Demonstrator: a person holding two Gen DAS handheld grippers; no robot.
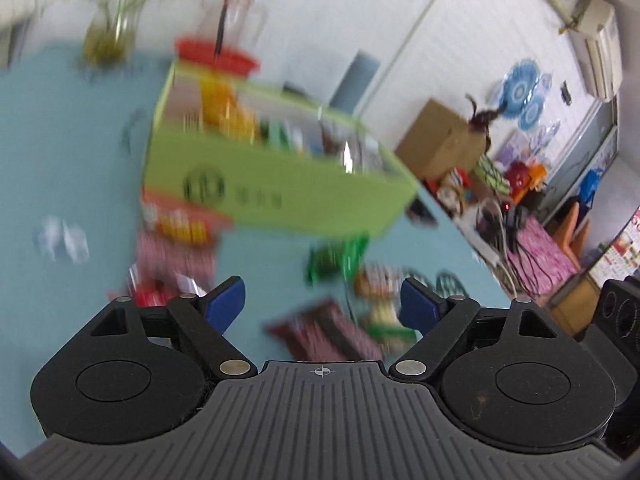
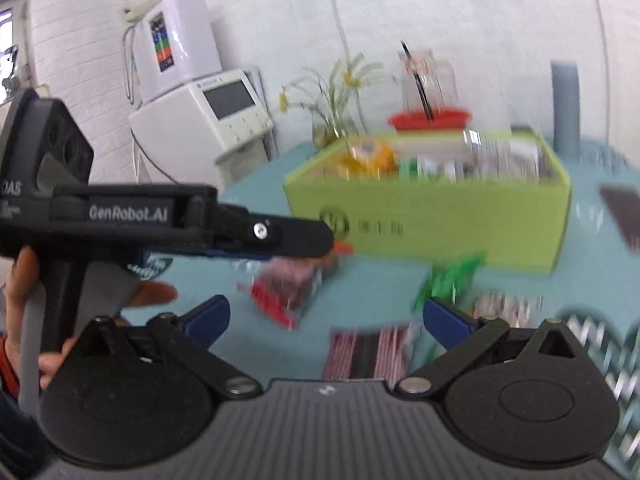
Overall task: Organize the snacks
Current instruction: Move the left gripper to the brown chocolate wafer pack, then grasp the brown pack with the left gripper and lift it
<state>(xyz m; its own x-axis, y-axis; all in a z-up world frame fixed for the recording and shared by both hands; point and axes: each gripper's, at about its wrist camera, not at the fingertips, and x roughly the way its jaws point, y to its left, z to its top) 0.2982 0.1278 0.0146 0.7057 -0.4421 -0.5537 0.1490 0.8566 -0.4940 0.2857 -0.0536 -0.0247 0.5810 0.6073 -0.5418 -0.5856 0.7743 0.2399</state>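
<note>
1. Both jaws gape wide and empty: left hand-held gripper (image 1: pixel 322 304), right hand-held gripper (image 2: pixel 326 320).
2. Just ahead, a blurred red-striped snack packet (image 2: pixel 366 352) lies on the teal counter (image 1: pixel 60 140); straddle it squarely.
3. Beyond, the lime-green cardboard box (image 1: pixel 272 184) waits, part-filled.

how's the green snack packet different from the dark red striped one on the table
The green packet lies close to the green box, while the dark red striped packet lies nearer the right gripper. The green packet looks narrow and crumpled; the striped one looks broader and flatter. One is plain bright green, the other dark red with pale stripes. Both lie loose on the blue table, outside the box, and neither is gripped.
</note>
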